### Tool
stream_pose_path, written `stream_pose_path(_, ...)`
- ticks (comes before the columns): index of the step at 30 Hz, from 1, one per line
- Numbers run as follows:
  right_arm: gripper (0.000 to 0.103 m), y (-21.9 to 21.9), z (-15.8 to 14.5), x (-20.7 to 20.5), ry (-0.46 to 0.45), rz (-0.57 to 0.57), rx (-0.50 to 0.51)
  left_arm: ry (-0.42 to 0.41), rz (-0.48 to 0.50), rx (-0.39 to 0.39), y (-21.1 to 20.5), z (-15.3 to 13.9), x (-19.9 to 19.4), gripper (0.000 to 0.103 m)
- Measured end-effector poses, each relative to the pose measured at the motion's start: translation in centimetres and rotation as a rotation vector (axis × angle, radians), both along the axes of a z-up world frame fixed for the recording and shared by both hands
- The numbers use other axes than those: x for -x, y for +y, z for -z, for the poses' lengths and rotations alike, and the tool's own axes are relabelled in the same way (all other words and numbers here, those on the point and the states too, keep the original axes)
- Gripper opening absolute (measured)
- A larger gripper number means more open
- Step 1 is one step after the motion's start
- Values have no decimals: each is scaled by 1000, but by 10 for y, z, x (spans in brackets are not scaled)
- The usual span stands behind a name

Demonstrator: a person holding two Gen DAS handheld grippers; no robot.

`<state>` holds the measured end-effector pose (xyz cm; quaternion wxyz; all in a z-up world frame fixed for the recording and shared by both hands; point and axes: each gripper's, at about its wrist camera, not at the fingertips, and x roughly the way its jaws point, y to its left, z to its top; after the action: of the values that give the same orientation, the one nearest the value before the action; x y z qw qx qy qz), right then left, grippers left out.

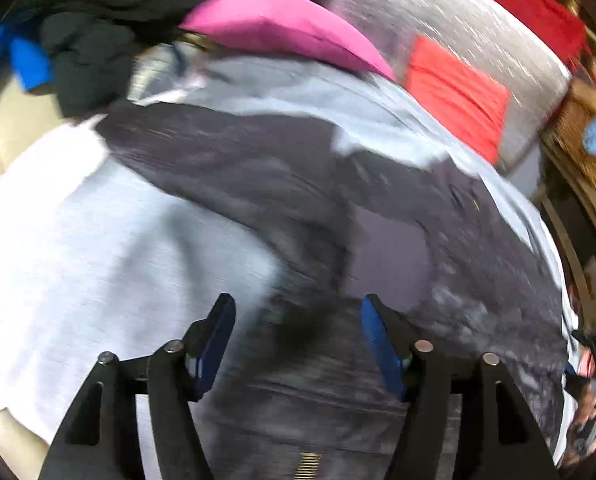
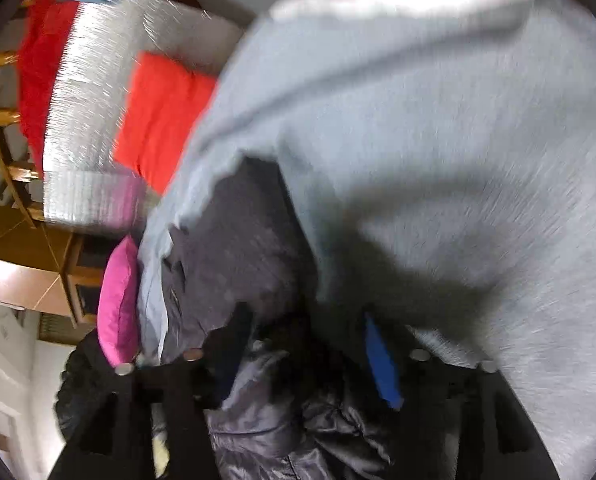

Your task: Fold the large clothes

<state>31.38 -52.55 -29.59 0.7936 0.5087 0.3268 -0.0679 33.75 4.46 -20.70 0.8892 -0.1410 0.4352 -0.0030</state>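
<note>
Two grippers hang over a light grey sweatshirt (image 1: pixel 78 220) spread beneath them, a dark panel across its middle. The left gripper (image 1: pixel 296 310) stands half open with nothing between its blue pads. The right gripper (image 2: pixel 298 344) looks parted too, over crumpled dark fabric (image 2: pixel 282 412); blur hides any grip. A pink cushion (image 1: pixel 282 28) lies beyond.

Motion blur smears the grey garment (image 2: pixel 437 128); the right tool's (image 2: pixel 309 344) left finger is barely distinguishable.
</note>
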Motion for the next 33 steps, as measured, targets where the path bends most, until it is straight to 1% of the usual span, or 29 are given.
stream_pose_path(1,67,3,-11,4,-25,7,61,-8,-29,5,12,-3,1,71)
stream_pose_path(2,67,10,-24,9,-63,12,132,-18,-79,9,31,-9,0,74)
stream_pose_path(3,67,20,-38,12,-119,-4,206,-24,-114,8,47,-14,1,76)
stream_pose_path(4,67,31,-45,12,-159,-39,242,-28,-145,3,59,-17,-4,79)
stream_pose_path(5,67,38,-49,10,-180,-71,259,-34,-189,-11,75,-22,-8,81)
stream_pose_path(6,67,55,-53,5,-203,-139,290,-39,-215,-21,89,-24,-9,81)
stream_pose_path(8,66,78,-53,-6,-192,-227,331,-31,-263,-27,115,-24,-19,81)
stream_pose_path(10,65,101,-44,-20,-164,-313,327,2,-302,-2,137,-19,-32,81)
stream_pose_path(11,61,109,-40,-25,-152,-342,324,13,-324,17,146,-13,-39,81)
stream_pose_path(12,54,116,-37,-30,-139,-368,329,22,-348,43,157,-9,-45,81)
stream_pose_path(13,52,127,-32,-38,-115,-406,350,28,-360,59,165,-6,-48,81)
stream_pose_path(14,52,132,-30,-41,-104,-417,369,37,-376,73,173,-1,-55,81)
stream_pose_path(16,47,142,-22,-48,-64,-443,426,51,-399,92,186,8,-67,81)
stream_pose_path(17,42,143,-19,-49,-48,-450,434,61,-399,111,191,14,-75,81)
stream_pose_path(19,41,141,-11,-52,-24,-445,429,74,-385,163,197,25,-90,81)
stream_pose_path(21,39,136,-9,-51,-29,-441,428,84,-367,223,200,36,-105,81)
stream_pose_path(24,39,137,-8,-52,-34,-442,439,102,-375,283,202,52,-124,80)
stream_pose_path(25,39,138,-8,-51,-36,-443,454,112,-381,297,203,56,-129,79)
stream_pose_path(27,38,141,-10,-50,-45,-442,481,126,-398,329,205,67,-139,74)
stream_pose_path(29,38,144,-11,-50,-55,-442,500,144,-408,363,208,77,-147,67)
stream_pose_path(33,38,147,-14,-49,-65,-440,513,113,-432,338,211,80,-158,66)
